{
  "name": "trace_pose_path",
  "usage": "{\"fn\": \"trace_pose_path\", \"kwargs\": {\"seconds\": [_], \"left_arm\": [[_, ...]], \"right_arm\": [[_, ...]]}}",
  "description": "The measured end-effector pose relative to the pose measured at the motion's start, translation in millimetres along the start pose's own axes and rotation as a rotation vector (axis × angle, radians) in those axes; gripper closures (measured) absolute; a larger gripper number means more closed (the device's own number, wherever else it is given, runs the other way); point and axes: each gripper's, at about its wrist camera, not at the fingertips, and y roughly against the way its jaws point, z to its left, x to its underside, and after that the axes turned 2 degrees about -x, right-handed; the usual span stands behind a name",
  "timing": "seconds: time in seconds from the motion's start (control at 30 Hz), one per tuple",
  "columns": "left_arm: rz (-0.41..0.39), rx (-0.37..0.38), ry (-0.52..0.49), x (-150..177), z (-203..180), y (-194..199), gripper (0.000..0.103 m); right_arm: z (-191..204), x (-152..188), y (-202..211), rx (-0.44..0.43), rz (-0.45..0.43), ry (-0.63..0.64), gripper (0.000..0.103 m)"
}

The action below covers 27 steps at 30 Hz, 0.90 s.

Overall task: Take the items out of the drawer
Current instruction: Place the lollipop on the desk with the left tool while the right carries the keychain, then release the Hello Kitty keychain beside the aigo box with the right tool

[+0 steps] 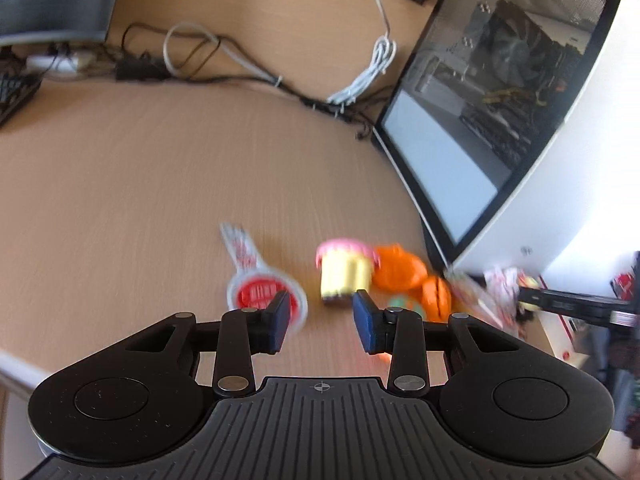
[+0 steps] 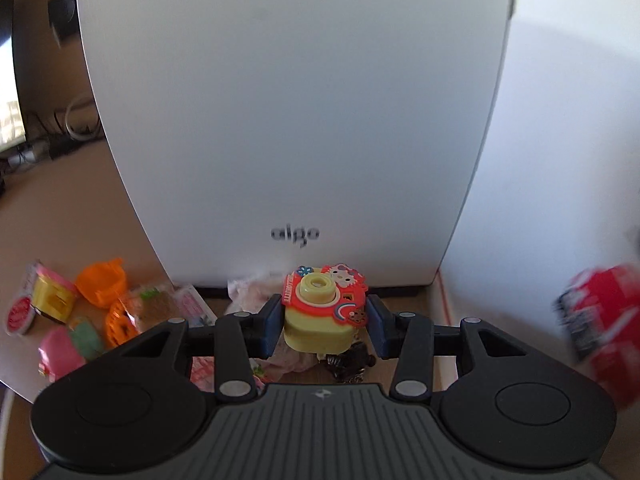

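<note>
Right gripper [image 2: 322, 326] brackets the toy camera [image 2: 320, 312], lens up, left pad touching, right pad just clear; left gripper [image 1: 320, 320], open and empty, faces desk toys at 12 o'clock.

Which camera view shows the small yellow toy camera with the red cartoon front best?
The right wrist view shows it best: the toy camera sits sharp and central between the right gripper fingers, its lens and red front facing the viewer. In the left wrist view I cannot find it; only blurred toys appear there.
</note>
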Motion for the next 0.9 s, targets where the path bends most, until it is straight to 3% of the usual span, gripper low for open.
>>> {"fn": "trace_pose_path", "kwargs": {"seconds": [0.13,0.27,0.37,0.7,0.8,0.9], "left_arm": [[0.051,-0.001,0.032,17,2,-2,0.065],[0.076,-0.019,0.047,27,3,2,0.065],[0.064,-0.047,0.036,32,3,16,0.065],[-0.121,-0.047,-0.032,54,-14,110,0.065],[-0.163,-0.041,-0.061,71,-20,127,0.065],[-0.175,-0.048,-0.035,92,-25,143,0.065]], "right_arm": [[10,11,-7,0.002,-0.044,0.066,0.060],[10,10,-5,-0.002,-0.041,0.042,0.058],[10,10,11,-0.002,-0.060,0.038,0.050],[27,39,150,-0.060,-0.229,-0.036,0.035],[37,58,190,-0.067,-0.260,-0.031,0.027],[47,71,216,-0.065,-0.254,-0.037,0.027]]}}
